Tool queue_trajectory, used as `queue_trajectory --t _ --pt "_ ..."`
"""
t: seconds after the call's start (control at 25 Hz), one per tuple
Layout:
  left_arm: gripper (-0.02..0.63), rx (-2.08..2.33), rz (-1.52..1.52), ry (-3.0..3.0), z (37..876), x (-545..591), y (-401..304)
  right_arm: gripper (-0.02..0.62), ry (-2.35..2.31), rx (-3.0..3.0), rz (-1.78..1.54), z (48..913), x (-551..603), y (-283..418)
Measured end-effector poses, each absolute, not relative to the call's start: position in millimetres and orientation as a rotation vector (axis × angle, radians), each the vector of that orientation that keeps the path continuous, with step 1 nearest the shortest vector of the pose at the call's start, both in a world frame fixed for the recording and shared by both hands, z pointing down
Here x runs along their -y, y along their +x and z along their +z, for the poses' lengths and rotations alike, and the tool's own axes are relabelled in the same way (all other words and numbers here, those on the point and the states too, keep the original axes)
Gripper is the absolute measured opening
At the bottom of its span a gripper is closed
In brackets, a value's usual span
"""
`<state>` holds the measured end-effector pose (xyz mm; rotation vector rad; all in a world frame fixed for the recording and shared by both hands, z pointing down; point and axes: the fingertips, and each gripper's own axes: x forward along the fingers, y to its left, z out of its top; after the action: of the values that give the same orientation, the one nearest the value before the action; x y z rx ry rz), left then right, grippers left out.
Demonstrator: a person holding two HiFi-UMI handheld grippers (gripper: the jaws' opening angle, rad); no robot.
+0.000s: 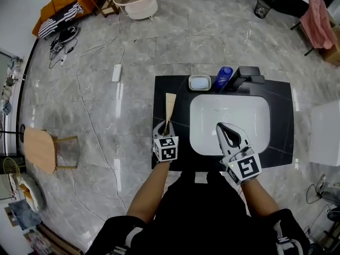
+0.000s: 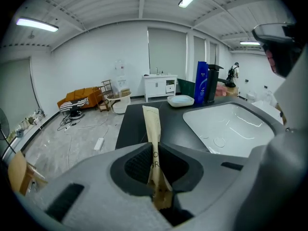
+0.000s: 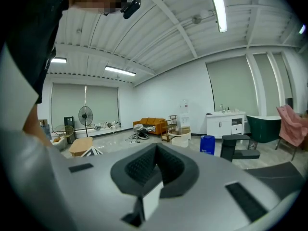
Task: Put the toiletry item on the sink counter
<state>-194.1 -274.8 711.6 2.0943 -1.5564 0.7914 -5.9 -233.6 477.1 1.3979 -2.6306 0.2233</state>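
Observation:
A long flat tan paper packet [image 1: 170, 106] is the toiletry item. My left gripper [image 1: 165, 130] is shut on its near end, and the packet points away from me over the left strip of the black sink counter [image 1: 281, 116]. In the left gripper view the packet [image 2: 152, 124] stands on edge between the closed jaws of the left gripper [image 2: 153, 150]. Whether its far end touches the counter I cannot tell. My right gripper [image 1: 226, 128] hovers over the white basin [image 1: 249, 113], shut and holding nothing; in its own view the right gripper [image 3: 155, 150] points up into the room.
At the counter's back edge stand a white soap dish [image 1: 200, 82], a blue bottle [image 1: 223, 77] and a black faucet [image 1: 247, 75]. A wooden chair [image 1: 41, 149] stands on the floor at the left, with a power strip and cables [image 1: 116, 72] beyond.

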Motion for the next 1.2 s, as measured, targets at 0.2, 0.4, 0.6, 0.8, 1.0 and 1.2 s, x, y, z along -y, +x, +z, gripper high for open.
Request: queue_trajectory --t 0.2,0.4,0.6,0.8,1.0,1.2 --pt "0.069 1.543 0.761 2.051 726 275 -195 0.006 1.395 2.629 0.212 474 232 -1" --pt "0.160 1.551 0.735 2.061 721 272 -194 0.006 1.378 2.650 0.203 463 229 -5" --pt "0.230 1.611 0.673 2.113 687 274 -196 0.006 1.364 2.674 0.157 456 230 -5" --pt "0.229 1.701 0.570 2.205 621 277 -192 0.006 1.370 2.707 0.114 441 234 -3" --pt "0.204 1.771 0.419 2.293 550 269 -181 0.006 1.370 2.742 0.088 430 238 2" --pt "0.130 1.833 0.278 2.331 499 261 -170 0.006 1.352 2.778 0.027 414 237 8"
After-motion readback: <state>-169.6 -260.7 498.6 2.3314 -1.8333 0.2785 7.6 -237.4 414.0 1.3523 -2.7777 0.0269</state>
